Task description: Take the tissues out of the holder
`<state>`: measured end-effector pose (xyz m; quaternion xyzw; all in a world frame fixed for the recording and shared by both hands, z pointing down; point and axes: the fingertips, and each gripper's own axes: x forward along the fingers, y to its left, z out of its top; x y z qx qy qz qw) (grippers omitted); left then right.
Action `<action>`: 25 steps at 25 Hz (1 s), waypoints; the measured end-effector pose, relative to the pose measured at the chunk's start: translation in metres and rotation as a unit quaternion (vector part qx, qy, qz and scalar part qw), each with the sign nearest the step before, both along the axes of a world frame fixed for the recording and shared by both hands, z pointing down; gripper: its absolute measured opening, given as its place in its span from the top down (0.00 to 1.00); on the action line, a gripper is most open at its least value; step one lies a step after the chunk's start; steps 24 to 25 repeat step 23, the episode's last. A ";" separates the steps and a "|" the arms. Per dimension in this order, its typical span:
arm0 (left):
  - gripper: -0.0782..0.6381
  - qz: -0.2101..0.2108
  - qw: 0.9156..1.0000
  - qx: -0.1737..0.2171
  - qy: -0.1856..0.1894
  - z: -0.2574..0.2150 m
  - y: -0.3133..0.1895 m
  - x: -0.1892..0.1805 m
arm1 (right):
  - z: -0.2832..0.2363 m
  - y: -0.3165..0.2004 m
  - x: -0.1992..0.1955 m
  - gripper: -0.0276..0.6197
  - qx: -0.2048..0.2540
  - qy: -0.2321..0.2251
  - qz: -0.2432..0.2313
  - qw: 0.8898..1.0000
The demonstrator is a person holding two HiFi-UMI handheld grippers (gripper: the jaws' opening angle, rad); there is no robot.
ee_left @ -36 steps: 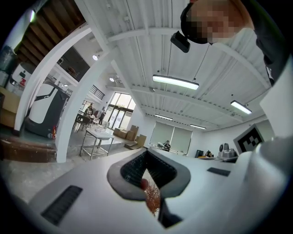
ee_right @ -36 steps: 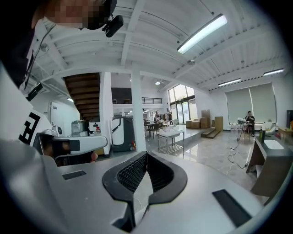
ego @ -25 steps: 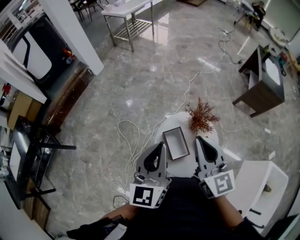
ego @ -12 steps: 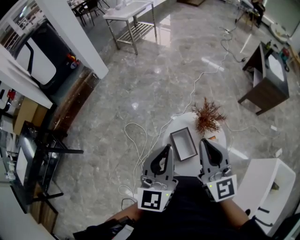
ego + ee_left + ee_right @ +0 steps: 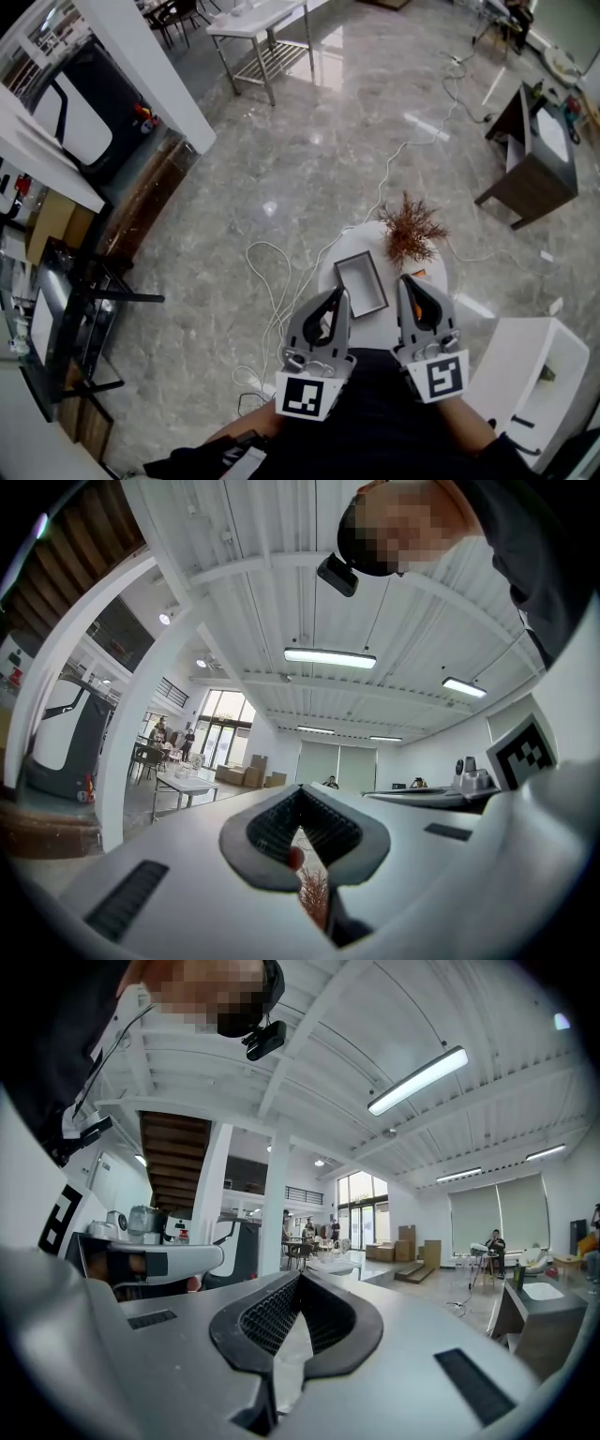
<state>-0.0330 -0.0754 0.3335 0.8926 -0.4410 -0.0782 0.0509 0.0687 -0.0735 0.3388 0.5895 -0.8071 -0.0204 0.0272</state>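
Grippers level and close to the body: the left gripper (image 5: 335,293) and right gripper (image 5: 411,282) both have their jaws drawn together with nothing between them, tips over the near side of the small round table (image 5: 349,242). The holder (image 5: 361,284) sits open-topped there, beside the dried plant (image 5: 410,230), just ahead of the left tool. Its inside reads white, tissues or bare lining, too small to tell, so this fits a reach to come or an emptied box. If tissues are inside, a pick needs parted jaws tipped downward. The table's near edge is hidden behind the grippers.
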 end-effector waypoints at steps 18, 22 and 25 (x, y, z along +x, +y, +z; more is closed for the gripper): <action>0.89 -0.019 1.000 -0.004 -0.007 0.000 0.000 0.039 | -0.007 -0.001 0.036 0.95 0.016 -0.021 -0.019 0.999; 0.89 -0.027 1.000 -0.004 -0.010 0.001 -0.003 0.042 | -0.009 -0.005 0.039 0.94 0.023 -0.018 -0.025 0.999; 0.89 -0.029 1.000 -0.004 -0.011 0.001 -0.003 0.043 | -0.010 -0.006 0.040 0.95 0.025 -0.018 -0.026 0.999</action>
